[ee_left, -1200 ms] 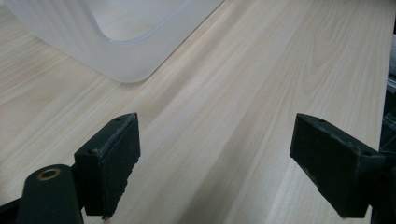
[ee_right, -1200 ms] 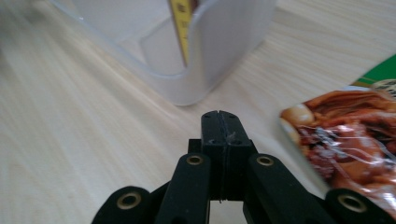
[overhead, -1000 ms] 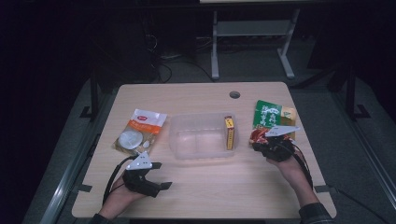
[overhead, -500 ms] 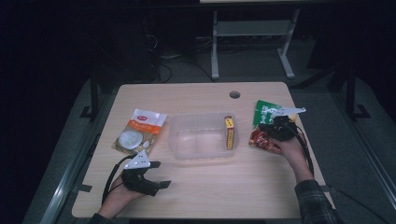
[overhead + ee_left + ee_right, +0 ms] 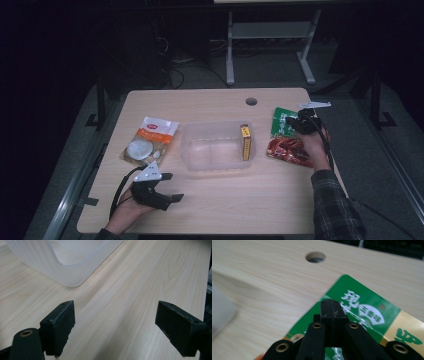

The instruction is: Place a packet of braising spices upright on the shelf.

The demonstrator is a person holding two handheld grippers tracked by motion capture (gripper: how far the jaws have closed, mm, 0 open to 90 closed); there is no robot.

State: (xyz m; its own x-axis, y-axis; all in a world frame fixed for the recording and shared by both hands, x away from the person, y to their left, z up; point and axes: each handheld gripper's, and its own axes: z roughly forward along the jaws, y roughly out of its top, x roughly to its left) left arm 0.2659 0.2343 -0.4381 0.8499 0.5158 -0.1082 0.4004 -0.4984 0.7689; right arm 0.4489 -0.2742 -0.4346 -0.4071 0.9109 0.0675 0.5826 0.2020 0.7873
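Observation:
My right gripper (image 5: 291,121) hovers over a green snack packet (image 5: 280,119) at the table's right side, its jaws pressed together. In the right gripper view the shut jaws (image 5: 332,307) point down at the green packet (image 5: 367,312), which lies flat; nothing shows between them. A red packet (image 5: 287,149) lies just in front of the green one, under the right hand. My left gripper (image 5: 174,187) rests near the front left edge, jaws wide open and empty (image 5: 115,325). Ahead of it stands a clear plastic container (image 5: 50,262).
The clear container (image 5: 200,165) sits mid-table with a yellow box (image 5: 245,142) standing against its right wall. A white and orange packet (image 5: 150,140) lies to its left. A cable hole (image 5: 251,101) is at the back of the table.
The right hand has moved away from the person, from the red packet up to the green one. The left gripper has stayed put.

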